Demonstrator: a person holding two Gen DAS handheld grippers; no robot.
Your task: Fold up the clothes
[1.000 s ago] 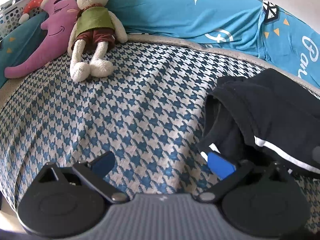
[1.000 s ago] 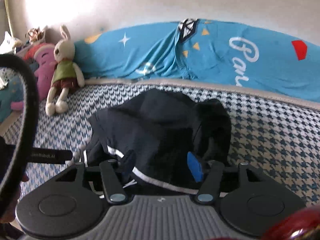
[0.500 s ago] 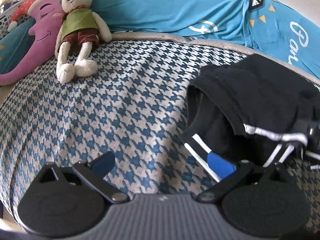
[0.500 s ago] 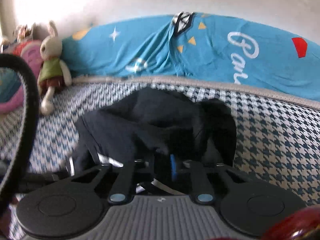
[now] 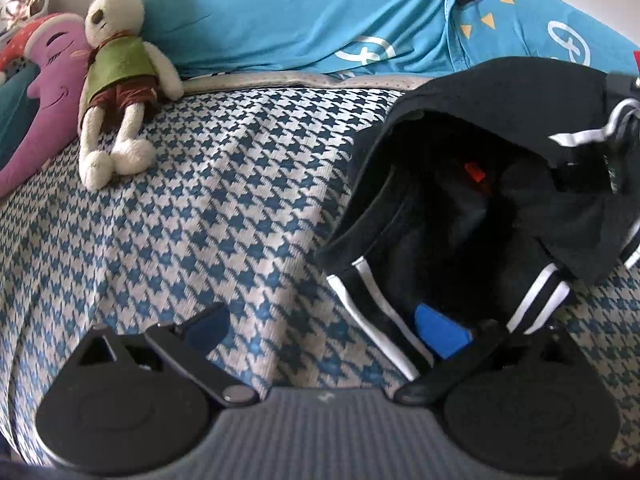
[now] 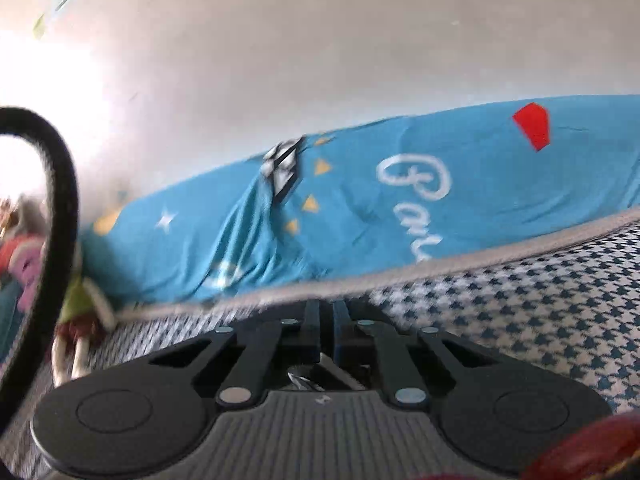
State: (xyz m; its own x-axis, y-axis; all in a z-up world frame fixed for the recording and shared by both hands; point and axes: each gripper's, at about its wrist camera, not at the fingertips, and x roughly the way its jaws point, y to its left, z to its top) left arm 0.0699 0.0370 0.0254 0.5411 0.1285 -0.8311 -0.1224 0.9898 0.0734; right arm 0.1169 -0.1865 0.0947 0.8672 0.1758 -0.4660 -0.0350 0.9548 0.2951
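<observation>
A: Where is the garment?

B: The black garment (image 5: 492, 128) with white stripes lies on the right side of the houndstooth bed cover (image 5: 208, 208); one part of it is lifted off the cover, so the cloth hangs open like a tent with a dark hollow underneath; a small red tag (image 5: 474, 171) shows inside that hollow.

A: And the left gripper (image 5: 320, 324)?

B: Its jaws stand wide apart, low over the cover; the left finger hangs above bare houndstooth; the right finger's blue pad (image 5: 440, 330) sits at the striped hem of the garment, touching it or just above it, I cannot tell which; nothing is pinched between the two.

A: The right gripper (image 6: 327, 320)?

B: Its jaws have just been closing and now stand nearly together; in its own view the picture is blurred, yet black cloth with a white stripe shows bunched just behind the pads (image 6: 342, 326), so it is clamped on the garment; in the left view the lifted cloth runs up to the right edge, where the stripes gather.

A: What else is there?

B: A plush rabbit (image 5: 116, 80) in a green vest lies at the far left of the bed, beside a purple moon cushion (image 5: 48, 92); a blue printed sheet (image 5: 320, 20) runs along the wall behind; in the right view a black cable (image 6: 60, 208) loops at the left edge.
</observation>
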